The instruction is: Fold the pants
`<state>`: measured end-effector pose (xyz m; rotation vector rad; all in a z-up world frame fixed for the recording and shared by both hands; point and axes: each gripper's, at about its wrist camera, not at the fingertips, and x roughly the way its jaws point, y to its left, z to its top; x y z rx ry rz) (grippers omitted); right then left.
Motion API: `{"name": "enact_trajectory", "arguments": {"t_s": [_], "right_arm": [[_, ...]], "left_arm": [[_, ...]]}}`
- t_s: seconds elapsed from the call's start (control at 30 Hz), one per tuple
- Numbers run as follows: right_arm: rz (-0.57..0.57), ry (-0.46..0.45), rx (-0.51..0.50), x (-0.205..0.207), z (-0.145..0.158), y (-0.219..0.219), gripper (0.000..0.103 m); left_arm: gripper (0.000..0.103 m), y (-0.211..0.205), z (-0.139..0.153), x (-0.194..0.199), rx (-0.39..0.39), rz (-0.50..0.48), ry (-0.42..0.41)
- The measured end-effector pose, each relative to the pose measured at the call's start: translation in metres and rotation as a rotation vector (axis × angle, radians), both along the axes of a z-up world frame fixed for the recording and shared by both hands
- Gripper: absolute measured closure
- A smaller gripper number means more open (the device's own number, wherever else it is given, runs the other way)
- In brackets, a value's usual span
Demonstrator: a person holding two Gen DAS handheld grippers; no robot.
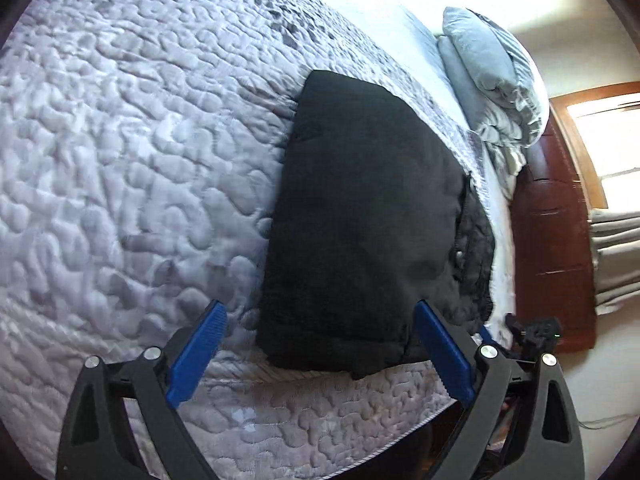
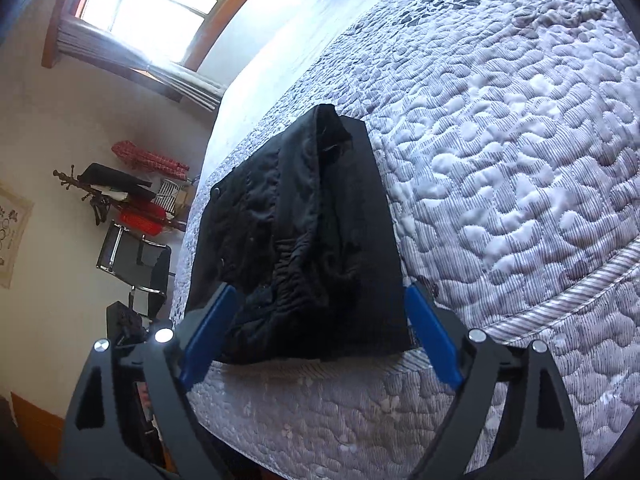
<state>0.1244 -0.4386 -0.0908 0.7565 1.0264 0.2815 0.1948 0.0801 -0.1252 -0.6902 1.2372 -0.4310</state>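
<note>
The black pants (image 1: 360,216) lie folded into a compact stack on the grey quilted bedspread (image 1: 120,160), near the bed's front edge. In the right wrist view the pants (image 2: 304,232) show their gathered waistband on top of the fold. My left gripper (image 1: 320,312) is open, its blue fingers (image 1: 196,352) spread either side of the stack's near end, holding nothing. My right gripper (image 2: 316,296) is open too, fingers (image 2: 432,340) spread at the near edge of the pants, empty. The right gripper's body shows at the lower right of the left wrist view (image 1: 532,332).
Grey pillows (image 1: 492,80) are piled at the head of the bed by a wooden headboard (image 1: 556,240). A window (image 2: 160,4), a coat rack with clothes (image 2: 132,188) and a chair (image 2: 136,260) stand beside the bed. The quilt's striped border (image 2: 560,300) runs along the front edge.
</note>
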Motion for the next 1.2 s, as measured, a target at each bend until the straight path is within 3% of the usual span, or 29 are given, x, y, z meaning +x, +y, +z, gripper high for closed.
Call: {"name": "enact_trajectory", "arguments": {"t_s": [0.3,0.53,0.7,0.87,1.03,1.2], "right_arm": [[-0.002,0.040,0.093,0.008,-0.019,-0.008,0.016],[-0.017,0.054,0.170,0.015,-0.029,-0.020,0.013],[0.002,0.068,0.206,0.020,-0.034,-0.024,0.011],[0.024,0.120,0.165,0.027,-0.044,-0.022,0.011],[0.041,0.148,0.246,0.033,-0.059,-0.021,0.006],[0.055,0.160,0.256,0.039,-0.064,-0.016,0.002]], "left_arm": [[0.008,-0.023,-0.032,0.028,-0.063,-0.073,0.105],[0.004,-0.032,-0.034,0.038,-0.075,-0.091,0.122],[0.004,-0.042,-0.032,0.044,-0.132,-0.133,0.134],[0.004,-0.042,-0.037,0.049,-0.192,-0.143,0.174],[0.004,-0.057,-0.039,0.056,-0.136,-0.183,0.188],[0.004,-0.061,-0.040,0.059,-0.125,-0.150,0.216]]}}
